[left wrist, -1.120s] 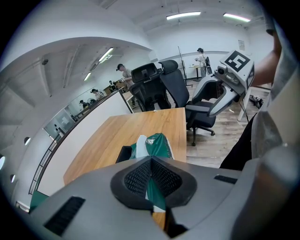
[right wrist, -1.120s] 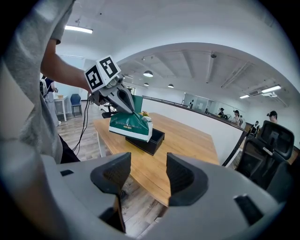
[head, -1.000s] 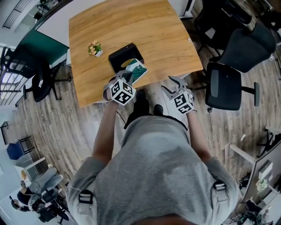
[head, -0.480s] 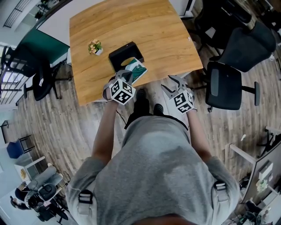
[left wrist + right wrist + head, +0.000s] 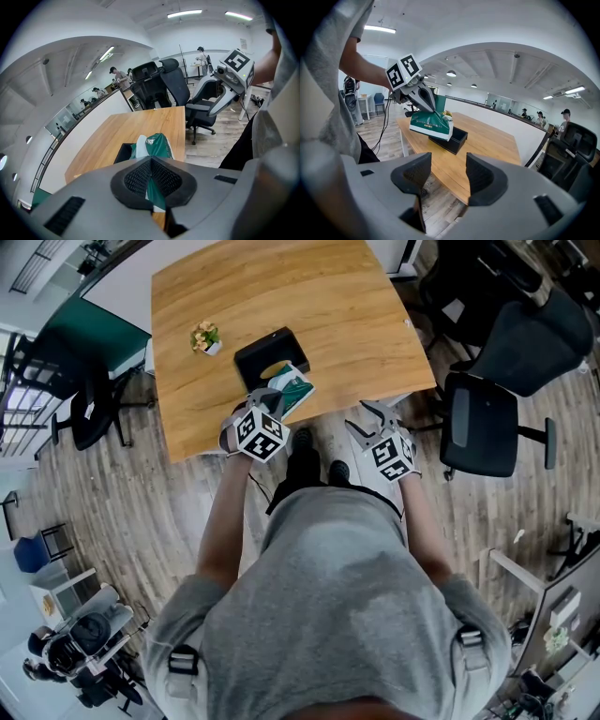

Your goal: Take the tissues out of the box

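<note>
Tissue pack [image 5: 295, 388], green, hangs tilted over the near side of the black box [image 5: 267, 354] on the wooden table [image 5: 328, 306]. Left gripper [image 5: 269, 399] has its jaws clamped on the pack's edge. Right gripper [image 5: 359, 418] is off the table edge, jaws apart, empty. Step appears to be lift-out. Next move probably: carry the pack clear and set it on bare tabletop.

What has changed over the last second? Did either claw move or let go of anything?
Nothing visibly changed. The left claw stays shut on the green tissue pack, held up over the near end of the black box on the table. The right claw stays open and empty, off the table's near edge. Only people in the far background shifted a little.
</note>
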